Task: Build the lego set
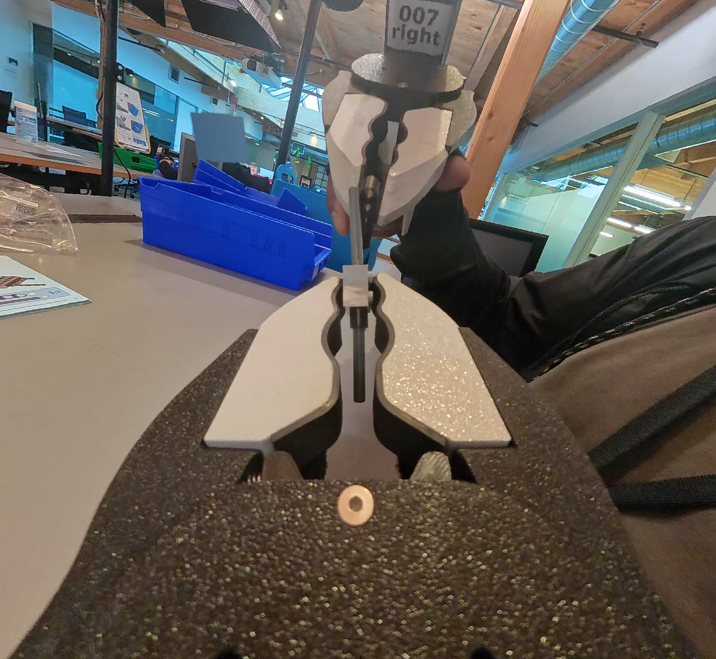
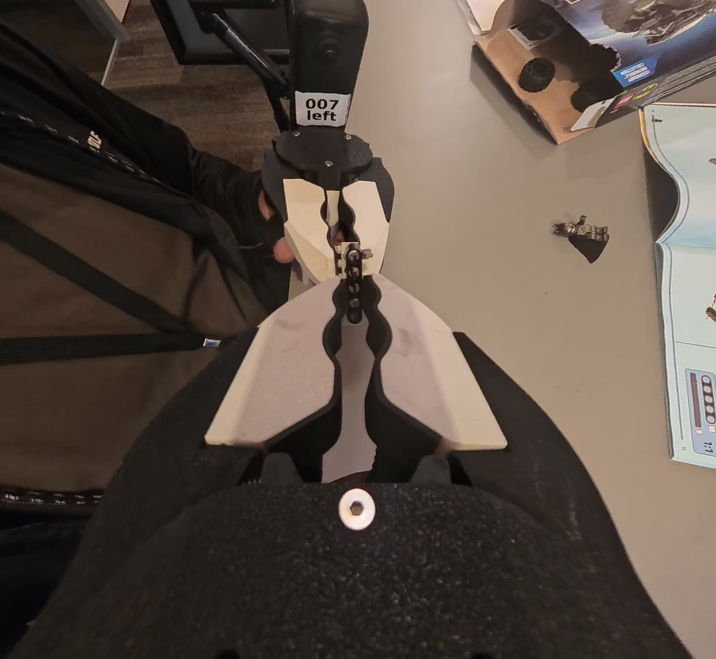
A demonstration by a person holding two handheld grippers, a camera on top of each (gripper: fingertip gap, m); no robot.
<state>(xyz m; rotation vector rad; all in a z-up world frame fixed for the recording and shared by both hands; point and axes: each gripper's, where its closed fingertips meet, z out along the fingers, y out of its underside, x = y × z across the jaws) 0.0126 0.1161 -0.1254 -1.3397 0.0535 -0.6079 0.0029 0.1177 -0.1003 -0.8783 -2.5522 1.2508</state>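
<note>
My left gripper point(image 1: 356, 286) is shut on a small light grey block point(image 1: 355, 289). A black axle point(image 1: 358, 361) runs back from the block between the fingers, and a grey axle point(image 1: 356, 225) sticks up out of it. My right gripper point(image 2: 354, 284) is shut on a black beam with holes point(image 2: 353, 293), held on edge. The beam's far end meets the grey block point(image 2: 341, 258) at the left gripper's tips point(image 2: 345, 249). In the left wrist view the right gripper point(image 1: 372, 194) hangs just above, fingers down, with the beam point(image 1: 370, 191) between them.
Blue bins point(image 1: 232, 229) stand on the grey table point(image 1: 135, 330), with a plastic bag point(image 1: 31, 214) and a booklet point(image 1: 35, 291) to the left. An open toy box point(image 2: 600, 32), a small figure point(image 2: 581, 231) and an open booklet point(image 2: 685, 291) lie to the right. A person's dark sleeve point(image 1: 561, 291) is close by. My two grippers' fingertips are within a few centimetres of each other. From either gripper's tips it is about 25 centimeters to the small figure point(image 2: 581, 231).
</note>
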